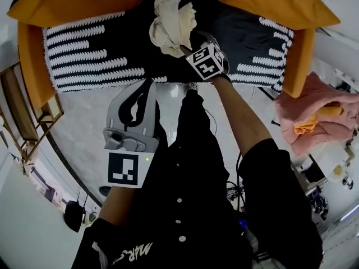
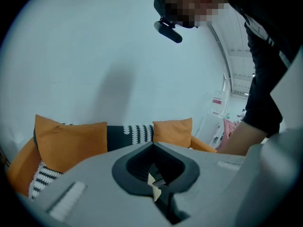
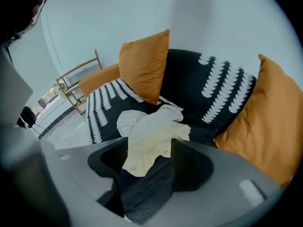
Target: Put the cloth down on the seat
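- Cream cloth (image 1: pixel 171 26) sits in a crumpled heap on the black seat (image 1: pixel 95 55) with its white pattern, up at 12 o'clock in the head view.
- Just at 5 o'clock of that heap is the right hand-held gripper (image 1: pixel 188 45), angled steeply down at the seat, its marker cube facing the camera.
- From the right gripper view, the right hand-held gripper (image 3: pixel 149 160) has its jaws spread wide; the cloth (image 3: pixel 151 134) shows in the gap between them, and neither pad is pressing on it.
- Over at 9 o'clock in the head view, the left hand-held gripper (image 1: pixel 137 102) hangs above the pale floor (image 1: pixel 78 122), well apart from the cloth.
- The left gripper view shows the left hand-held gripper (image 2: pixel 154 178) with its jaws pressed together and no cloth in them.
- Orange cushions flank the seat: one at 11 o'clock (image 1: pixel 73 1), one at 1 o'clock (image 1: pixel 280 1).
- A pink fabric pile (image 1: pixel 320 114) lies off the sofa at 3 o'clock.
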`<action>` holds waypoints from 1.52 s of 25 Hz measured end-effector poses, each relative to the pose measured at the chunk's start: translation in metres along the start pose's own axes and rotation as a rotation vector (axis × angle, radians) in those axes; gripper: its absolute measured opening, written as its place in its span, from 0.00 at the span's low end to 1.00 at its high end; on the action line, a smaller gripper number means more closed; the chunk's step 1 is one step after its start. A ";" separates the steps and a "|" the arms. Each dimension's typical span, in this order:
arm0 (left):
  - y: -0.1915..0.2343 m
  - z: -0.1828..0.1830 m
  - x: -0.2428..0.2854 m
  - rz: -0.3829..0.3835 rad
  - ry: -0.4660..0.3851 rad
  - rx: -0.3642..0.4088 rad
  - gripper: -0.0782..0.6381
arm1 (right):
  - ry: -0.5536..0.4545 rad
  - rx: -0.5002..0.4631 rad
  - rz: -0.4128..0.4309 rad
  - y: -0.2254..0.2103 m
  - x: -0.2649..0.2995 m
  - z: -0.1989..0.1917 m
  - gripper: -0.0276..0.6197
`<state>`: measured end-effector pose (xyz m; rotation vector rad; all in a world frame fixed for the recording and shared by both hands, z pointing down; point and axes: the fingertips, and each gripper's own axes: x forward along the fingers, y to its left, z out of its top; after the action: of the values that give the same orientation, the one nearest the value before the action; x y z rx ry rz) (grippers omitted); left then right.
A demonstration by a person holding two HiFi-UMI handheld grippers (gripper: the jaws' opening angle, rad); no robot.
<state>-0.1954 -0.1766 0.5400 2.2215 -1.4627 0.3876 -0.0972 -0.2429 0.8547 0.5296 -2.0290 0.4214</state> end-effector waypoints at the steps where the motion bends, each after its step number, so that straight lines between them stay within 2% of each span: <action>1: -0.003 0.003 0.001 0.001 -0.010 0.002 0.11 | -0.011 0.009 -0.008 -0.003 -0.008 0.001 0.51; 3: -0.008 0.008 0.002 -0.002 -0.024 0.005 0.11 | -0.025 0.015 -0.016 -0.007 -0.023 0.003 0.45; 9: -0.020 0.028 0.001 0.000 -0.052 0.002 0.11 | -0.094 -0.044 0.000 0.004 -0.066 0.026 0.10; 15: -0.027 0.048 -0.014 0.020 -0.073 0.012 0.11 | -0.073 -0.100 0.012 0.025 -0.089 0.031 0.09; 22: -0.036 0.071 -0.026 0.028 -0.111 0.038 0.11 | -0.151 -0.087 0.013 0.039 -0.130 0.055 0.09; 31: -0.041 0.093 -0.042 0.031 -0.168 0.083 0.11 | -0.310 -0.130 -0.013 0.051 -0.202 0.105 0.09; 38: -0.036 0.114 -0.053 0.030 -0.213 0.109 0.11 | -0.458 -0.072 -0.083 0.044 -0.282 0.135 0.09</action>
<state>-0.1850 -0.1811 0.4093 2.3905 -1.6198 0.2515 -0.0934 -0.2180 0.5403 0.7118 -2.4372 0.1852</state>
